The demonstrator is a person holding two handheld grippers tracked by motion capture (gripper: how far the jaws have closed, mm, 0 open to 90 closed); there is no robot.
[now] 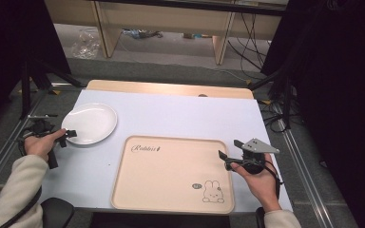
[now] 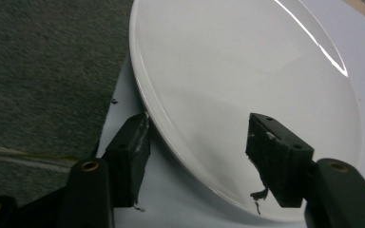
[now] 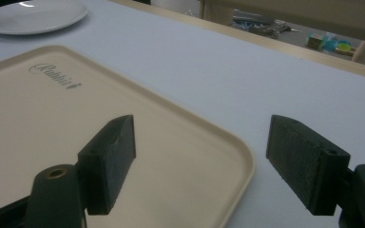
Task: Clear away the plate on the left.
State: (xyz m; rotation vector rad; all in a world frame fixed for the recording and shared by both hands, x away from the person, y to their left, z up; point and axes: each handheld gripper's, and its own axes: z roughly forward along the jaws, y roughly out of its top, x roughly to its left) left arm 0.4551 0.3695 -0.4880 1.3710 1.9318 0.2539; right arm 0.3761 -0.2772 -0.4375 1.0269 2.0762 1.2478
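Likely step: taking the white plate point(image 1: 90, 122) at the table's far left by its rim. Left gripper point(image 2: 197, 142) jaws spread, straddling the near-left rim, one outside, one over the plate; slide deeper before closing, keep level. Right gripper point(image 3: 203, 161) jaws spread, empty, over the tray's point(image 1: 138, 190) right edge. Count: one plate, one tray, two grippers.
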